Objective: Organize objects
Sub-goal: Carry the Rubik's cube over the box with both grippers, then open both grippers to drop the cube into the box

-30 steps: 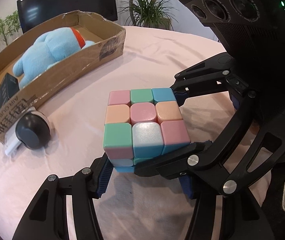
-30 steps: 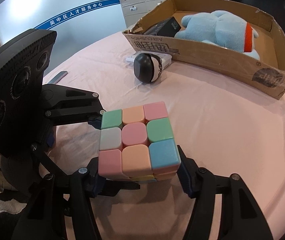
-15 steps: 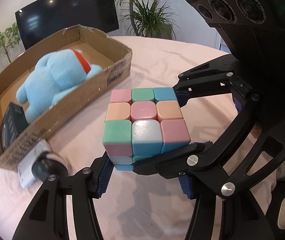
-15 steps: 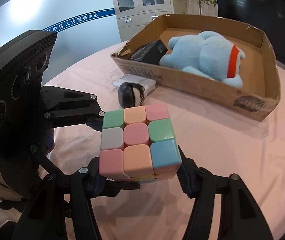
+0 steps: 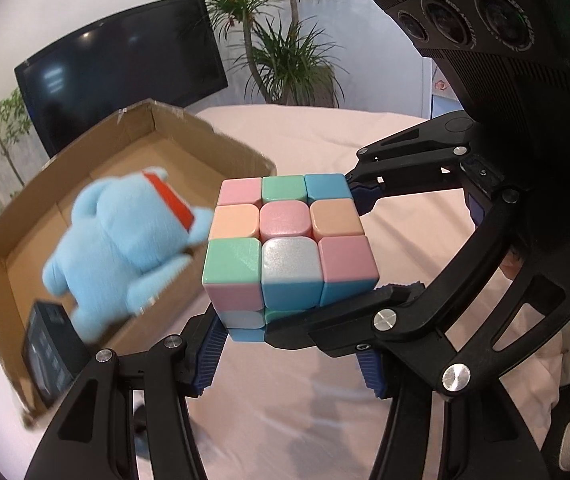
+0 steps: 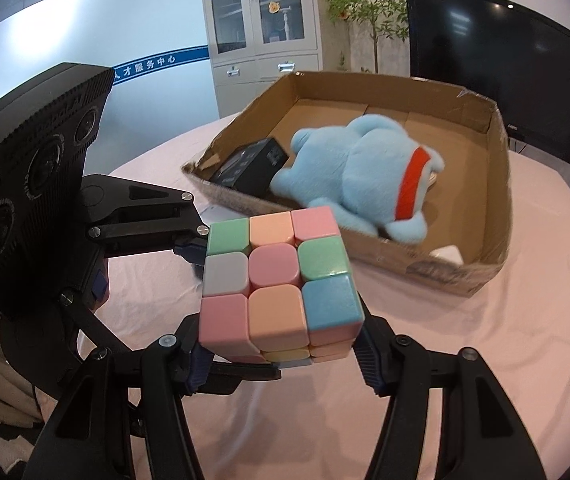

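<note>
Two grippers, one load: left gripper (image 5: 289, 356) and right gripper (image 6: 281, 360) both pinching the pastel puzzle cube (image 5: 285, 252), pads pressed on opposite faces, grips crossing at right angles. Cube held in the air above the pink tablecloth (image 6: 485, 360), just short of the near wall of the cardboard box (image 6: 497, 184). Inside the box already: a blue plush toy (image 6: 365, 168) and a black device (image 6: 253, 164) at its side. Judged as mid-carry, cube on its way to the box. Next, probably: clear the near wall, bring the cube over bare cardboard beside the plush, lower, then spread both pairs of jaws together so nothing tips.
</note>
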Demonstrator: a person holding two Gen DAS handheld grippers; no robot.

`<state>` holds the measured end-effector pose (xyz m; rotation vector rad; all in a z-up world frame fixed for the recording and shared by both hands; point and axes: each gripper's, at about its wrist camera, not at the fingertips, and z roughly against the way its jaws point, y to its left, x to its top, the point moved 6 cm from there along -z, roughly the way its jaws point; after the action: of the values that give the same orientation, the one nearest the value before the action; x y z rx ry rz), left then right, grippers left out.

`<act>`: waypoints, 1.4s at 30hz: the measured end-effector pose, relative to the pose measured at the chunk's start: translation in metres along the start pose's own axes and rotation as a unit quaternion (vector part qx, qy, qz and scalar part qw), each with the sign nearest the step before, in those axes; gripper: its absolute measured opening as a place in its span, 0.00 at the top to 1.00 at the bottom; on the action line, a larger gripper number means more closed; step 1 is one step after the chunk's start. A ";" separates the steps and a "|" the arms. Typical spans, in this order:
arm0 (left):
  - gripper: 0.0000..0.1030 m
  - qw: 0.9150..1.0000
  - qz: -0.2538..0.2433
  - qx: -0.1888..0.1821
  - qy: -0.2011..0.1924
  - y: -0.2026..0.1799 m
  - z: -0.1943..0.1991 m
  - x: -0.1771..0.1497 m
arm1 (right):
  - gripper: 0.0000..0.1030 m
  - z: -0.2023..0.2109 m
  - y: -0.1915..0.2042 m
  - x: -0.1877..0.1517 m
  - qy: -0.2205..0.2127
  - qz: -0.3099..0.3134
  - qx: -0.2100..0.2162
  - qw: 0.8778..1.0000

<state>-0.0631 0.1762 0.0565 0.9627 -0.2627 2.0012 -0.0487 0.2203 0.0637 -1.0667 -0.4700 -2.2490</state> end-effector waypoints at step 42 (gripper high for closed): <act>0.45 0.998 -0.026 -0.027 0.043 0.095 -0.145 0.122 | 0.44 -0.069 -0.171 0.080 0.026 -0.067 -0.050 0.996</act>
<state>-0.2536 0.2690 0.0614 0.8393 -0.2418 1.9726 -0.2396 0.2832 0.0738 -1.0526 -0.4220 -2.4350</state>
